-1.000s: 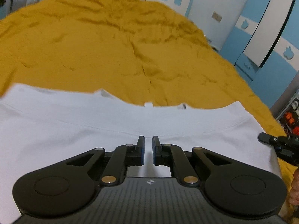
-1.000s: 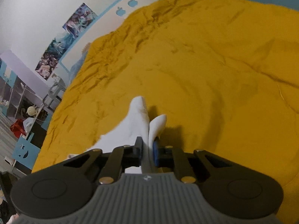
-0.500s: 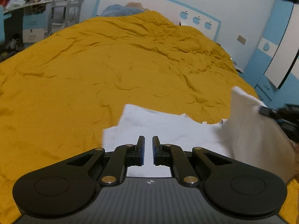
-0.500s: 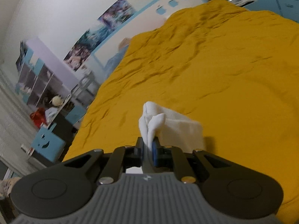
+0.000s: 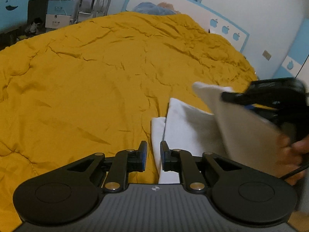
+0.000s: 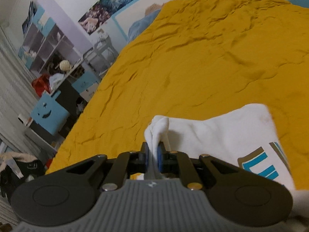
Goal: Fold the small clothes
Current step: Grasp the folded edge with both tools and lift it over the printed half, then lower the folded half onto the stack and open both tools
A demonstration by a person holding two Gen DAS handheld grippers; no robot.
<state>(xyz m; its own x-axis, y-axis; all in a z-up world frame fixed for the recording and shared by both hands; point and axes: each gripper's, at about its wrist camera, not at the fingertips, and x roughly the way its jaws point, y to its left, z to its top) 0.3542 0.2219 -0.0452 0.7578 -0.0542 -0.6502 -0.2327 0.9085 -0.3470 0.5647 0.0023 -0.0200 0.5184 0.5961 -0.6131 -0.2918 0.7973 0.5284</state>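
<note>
White shirt (image 6: 222,135) hangs bunched, clamped in your right gripper (image 6: 153,154) over the yellow bed (image 6: 193,67). Your left gripper (image 5: 153,154), fingers slightly apart, grips nothing; lay the flap flat, edges aligned.

Left claw (image 5: 153,150) slightly parted, gripping nothing; right claw (image 6: 152,155) pinched tight on cloth

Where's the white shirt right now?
The white shirt hangs over the yellow bedspread, a bunched corner pinched in the right gripper; in the left wrist view it sits right of the left gripper.
</note>
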